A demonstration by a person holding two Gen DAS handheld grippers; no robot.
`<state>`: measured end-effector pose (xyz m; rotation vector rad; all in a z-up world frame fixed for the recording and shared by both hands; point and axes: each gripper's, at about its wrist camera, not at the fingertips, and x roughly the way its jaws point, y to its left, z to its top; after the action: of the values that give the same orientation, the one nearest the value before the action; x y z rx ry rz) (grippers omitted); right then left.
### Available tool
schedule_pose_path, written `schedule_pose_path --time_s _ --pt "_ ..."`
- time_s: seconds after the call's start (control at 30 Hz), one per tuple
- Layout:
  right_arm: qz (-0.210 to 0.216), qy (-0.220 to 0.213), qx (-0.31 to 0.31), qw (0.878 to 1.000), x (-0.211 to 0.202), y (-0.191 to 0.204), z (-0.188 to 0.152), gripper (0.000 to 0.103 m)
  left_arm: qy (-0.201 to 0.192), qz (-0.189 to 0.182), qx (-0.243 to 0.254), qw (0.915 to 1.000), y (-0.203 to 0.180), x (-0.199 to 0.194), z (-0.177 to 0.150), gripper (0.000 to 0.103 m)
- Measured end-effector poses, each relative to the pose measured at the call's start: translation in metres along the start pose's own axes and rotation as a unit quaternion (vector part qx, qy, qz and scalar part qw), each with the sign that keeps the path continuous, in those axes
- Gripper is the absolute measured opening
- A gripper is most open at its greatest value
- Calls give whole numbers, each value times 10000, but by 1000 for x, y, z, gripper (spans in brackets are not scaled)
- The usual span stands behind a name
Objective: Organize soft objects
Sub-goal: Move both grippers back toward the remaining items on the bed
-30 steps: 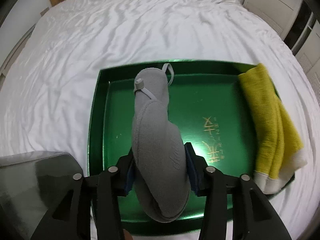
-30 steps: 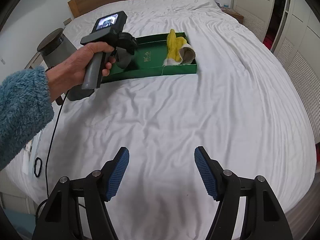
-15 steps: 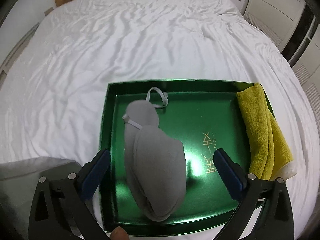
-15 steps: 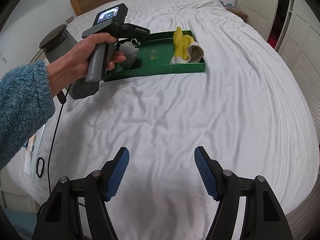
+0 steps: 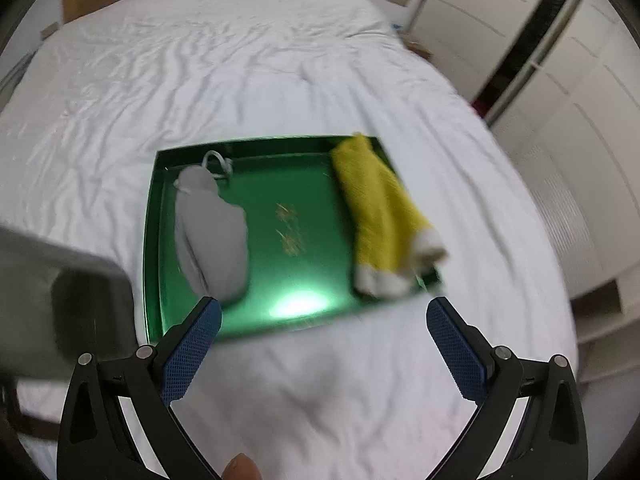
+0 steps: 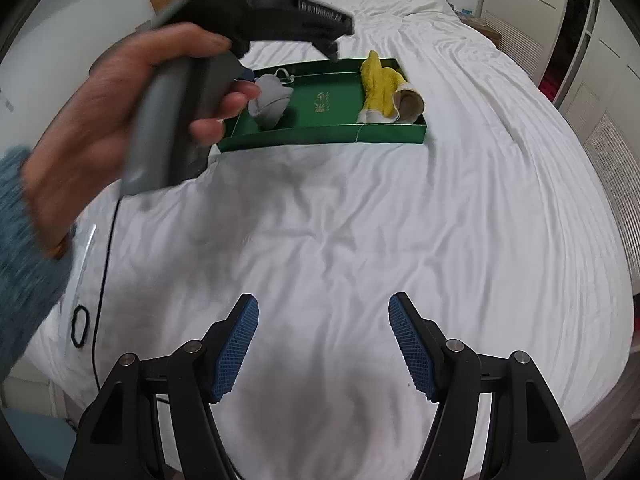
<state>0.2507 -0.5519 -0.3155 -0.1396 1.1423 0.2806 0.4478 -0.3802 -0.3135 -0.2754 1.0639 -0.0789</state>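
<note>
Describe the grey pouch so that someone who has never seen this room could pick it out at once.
On the white bed lies a shallow green rectangular tray. At its left end, seen from the left wrist camera, lies the soft grey fabric drawstring pouch. It is plain grey with a pale cord loop at its far end, unlike the yellow towel with white edge at the right end.

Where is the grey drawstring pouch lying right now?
In the left wrist view, the grey drawstring pouch lies inside the green tray, along its left side, apart from the yellow towel on the right.
</note>
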Motion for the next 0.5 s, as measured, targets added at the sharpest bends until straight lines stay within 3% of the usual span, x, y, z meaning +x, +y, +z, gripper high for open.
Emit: schedule_pose_path --time_s 0.17,0.27,0.43,0.5 --pt "-84 89 -83 9999 -3 10 -3 68 -45 -453 105 9989 5 -56 -32 101" --pt "-111 112 -144 9998 -5 21 -4 68 -107 -517 156 9985 18 -88 -57 101" --pt "-76 83 -328 9994 -11 48 0 68 -136 -280 437 9986 55 -134 -105 101" --pt "-25 53 -426 9991 -12 64 2 68 -121 5 632 9979 79 -150 -128 101"
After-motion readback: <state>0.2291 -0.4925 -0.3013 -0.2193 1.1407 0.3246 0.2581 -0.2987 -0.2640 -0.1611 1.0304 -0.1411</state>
